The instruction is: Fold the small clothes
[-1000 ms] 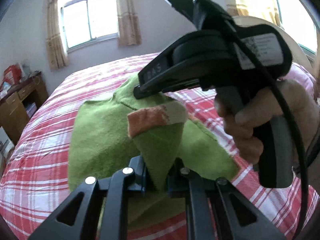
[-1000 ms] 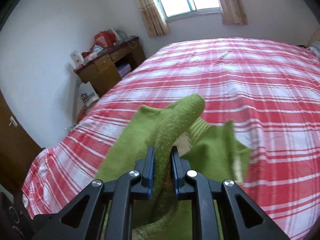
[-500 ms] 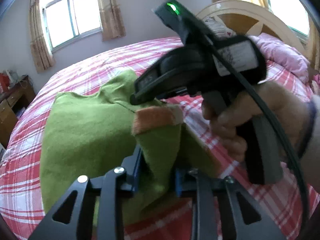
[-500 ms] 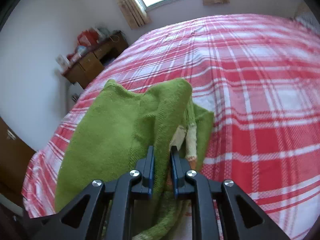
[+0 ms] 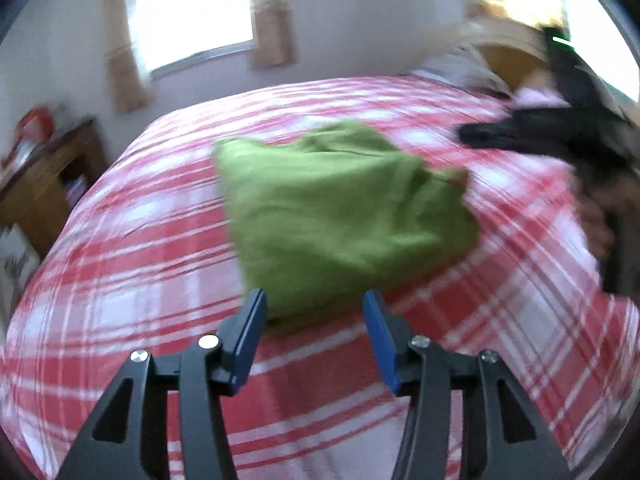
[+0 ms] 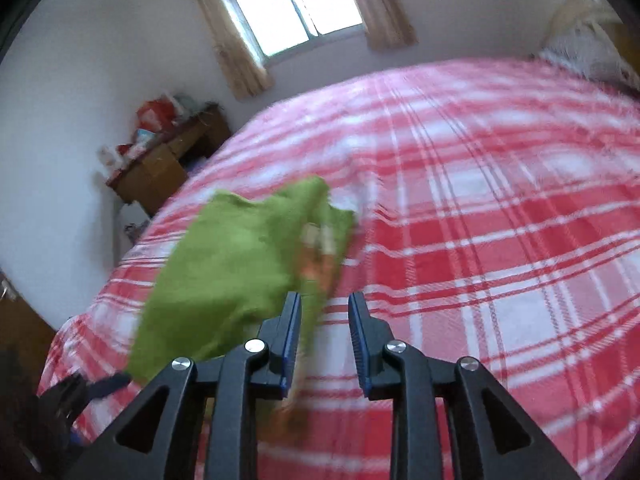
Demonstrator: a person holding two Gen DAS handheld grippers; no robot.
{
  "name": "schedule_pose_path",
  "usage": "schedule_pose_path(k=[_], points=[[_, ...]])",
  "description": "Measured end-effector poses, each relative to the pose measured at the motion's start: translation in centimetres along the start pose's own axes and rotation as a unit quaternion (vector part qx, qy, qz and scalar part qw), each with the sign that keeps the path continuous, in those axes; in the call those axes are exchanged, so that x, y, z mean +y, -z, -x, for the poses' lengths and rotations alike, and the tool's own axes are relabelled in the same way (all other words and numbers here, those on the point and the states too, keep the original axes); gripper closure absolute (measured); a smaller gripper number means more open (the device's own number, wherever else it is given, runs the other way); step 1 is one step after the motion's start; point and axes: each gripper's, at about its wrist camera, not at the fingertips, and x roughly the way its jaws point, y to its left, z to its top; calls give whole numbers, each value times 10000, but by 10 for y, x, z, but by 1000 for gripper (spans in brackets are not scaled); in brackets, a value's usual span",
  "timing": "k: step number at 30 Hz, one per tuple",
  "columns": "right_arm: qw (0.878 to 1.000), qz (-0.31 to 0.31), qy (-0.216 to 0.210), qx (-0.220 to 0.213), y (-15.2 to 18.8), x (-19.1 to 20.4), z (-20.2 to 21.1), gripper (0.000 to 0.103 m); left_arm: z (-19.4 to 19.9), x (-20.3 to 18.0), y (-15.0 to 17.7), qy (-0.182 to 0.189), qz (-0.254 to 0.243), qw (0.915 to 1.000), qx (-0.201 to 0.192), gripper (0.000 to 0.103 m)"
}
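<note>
A small green knitted garment (image 5: 340, 208) lies folded on the red-and-white plaid bed (image 5: 140, 260). My left gripper (image 5: 314, 312) is open and empty, just short of its near edge. In the right wrist view the garment (image 6: 232, 272) lies left of centre, with an orange and white trim at its right edge. My right gripper (image 6: 325, 320) is open and empty, beside the garment's near right corner. The right gripper also shows in the left wrist view (image 5: 560, 140), held in a hand to the right of the garment. Both views are motion-blurred.
A wooden desk (image 6: 168, 160) with clutter stands against the wall beyond the bed's far left corner. A curtained window (image 5: 188, 20) is behind the bed. Pillows and a headboard (image 5: 492, 64) are at the far right.
Both grippers have opened and let go of the green garment, which has dropped onto the bed. Both have pulled back from it.
</note>
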Motion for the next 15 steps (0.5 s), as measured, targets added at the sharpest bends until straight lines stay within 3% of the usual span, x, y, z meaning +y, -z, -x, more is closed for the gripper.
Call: schedule_pose_path(k=[4,5,7,10,12,15], points=[[9979,546,-346,20,7,43,11,78,1,30,-10,-55,791,9969,15,50],[9969,708,-309,140,12,53,6,78,-1,34,-12,-108,866,9962,17,45],[9942,1001,71,379,22,62,-10,78,-12,38,-18,-325,915,9953,74,39],[9877,1242,683,655,41,64,-26,78,-28,41,-23,-559,908,9942,144,38],[9870,1230,780,685,51,60,-29,77,-36,41,-22,-628,920,9935,237,33],[9939,759,549,577,59,48,-26,68,-48,36,-19,-879,841,9918,395,24]])
